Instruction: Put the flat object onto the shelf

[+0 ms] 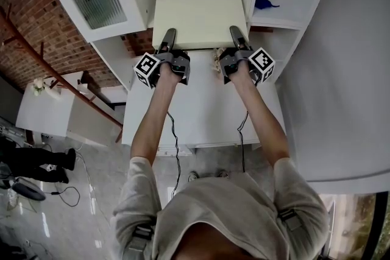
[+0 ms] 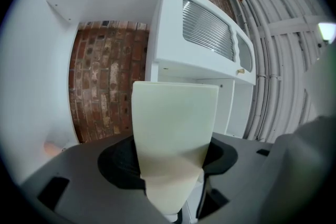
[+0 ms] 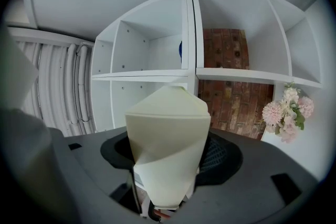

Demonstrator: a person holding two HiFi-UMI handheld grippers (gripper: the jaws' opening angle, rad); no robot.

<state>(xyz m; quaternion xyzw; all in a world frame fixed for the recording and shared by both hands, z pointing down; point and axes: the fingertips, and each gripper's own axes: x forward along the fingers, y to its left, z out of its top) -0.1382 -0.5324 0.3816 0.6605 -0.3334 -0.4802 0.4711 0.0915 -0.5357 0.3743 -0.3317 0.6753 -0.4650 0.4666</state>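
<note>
The left tool and the right tool each clamp the near edge of the cream flat object, at its 7 and 5 o'clock corners. The board hangs over the white counter, at the person's 12 o'clock, just before the white shelf.

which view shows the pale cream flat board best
The head view: the pale cream flat board shows its whole top face, with the left gripper and right gripper clamped on its near edge. Each gripper view shows only a foreshortened strip of it between its own jaws.
</note>
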